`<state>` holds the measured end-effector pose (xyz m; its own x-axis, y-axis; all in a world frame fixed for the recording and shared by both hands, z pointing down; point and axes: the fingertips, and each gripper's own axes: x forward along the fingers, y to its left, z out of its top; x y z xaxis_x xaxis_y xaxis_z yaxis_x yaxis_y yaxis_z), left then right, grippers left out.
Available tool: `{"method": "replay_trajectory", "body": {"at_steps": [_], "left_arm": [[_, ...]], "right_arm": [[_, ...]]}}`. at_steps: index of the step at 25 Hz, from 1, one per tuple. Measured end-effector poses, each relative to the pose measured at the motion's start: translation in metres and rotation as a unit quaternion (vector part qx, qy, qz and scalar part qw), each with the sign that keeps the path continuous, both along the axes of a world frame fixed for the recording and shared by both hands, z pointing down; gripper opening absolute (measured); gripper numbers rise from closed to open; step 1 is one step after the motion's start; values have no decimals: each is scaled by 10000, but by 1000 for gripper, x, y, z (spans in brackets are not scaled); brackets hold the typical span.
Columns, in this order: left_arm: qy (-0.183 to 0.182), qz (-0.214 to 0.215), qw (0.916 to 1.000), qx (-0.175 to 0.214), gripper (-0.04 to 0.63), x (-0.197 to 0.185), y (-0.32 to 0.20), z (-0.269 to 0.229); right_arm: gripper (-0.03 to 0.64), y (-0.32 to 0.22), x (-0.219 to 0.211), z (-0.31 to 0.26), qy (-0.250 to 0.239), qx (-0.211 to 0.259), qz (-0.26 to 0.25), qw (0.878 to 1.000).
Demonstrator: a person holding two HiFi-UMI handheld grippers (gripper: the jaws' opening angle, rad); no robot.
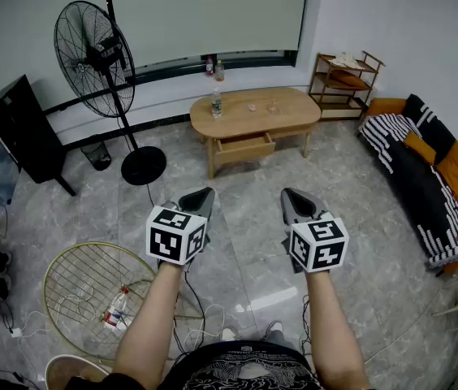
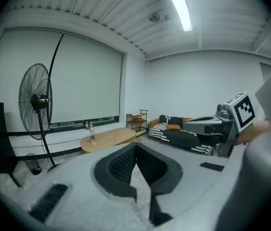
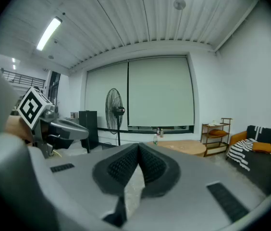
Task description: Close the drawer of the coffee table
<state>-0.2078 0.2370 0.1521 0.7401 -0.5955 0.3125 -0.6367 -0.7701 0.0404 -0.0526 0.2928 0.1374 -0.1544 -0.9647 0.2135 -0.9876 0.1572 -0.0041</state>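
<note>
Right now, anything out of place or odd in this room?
Yes. The coffee table's drawer stands pulled out at the front. Nearer the person, a round wire grille lies flat on the floor with a plastic bottle on its side on it. Loose cables trail beside it.

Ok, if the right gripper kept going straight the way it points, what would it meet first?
Nothing nearby: open floor lies ahead of the right gripper. Probably the coffee table first, though it may touch floor short of it; depth is unclear.
</note>
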Motion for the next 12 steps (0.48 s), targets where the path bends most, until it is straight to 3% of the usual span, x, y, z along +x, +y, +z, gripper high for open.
{"method": "replay_trajectory", "body": {"at_steps": [7,12], "left_arm": [[20,35,10000,10,2,-2,-2,-2],[28,63,10000,7,2,2,-7,-2]], "right_arm": [[7,-4,-4,-1,-79,70,86,9999],[47,-12,-7,-1,-92,71,9,9999]]}}
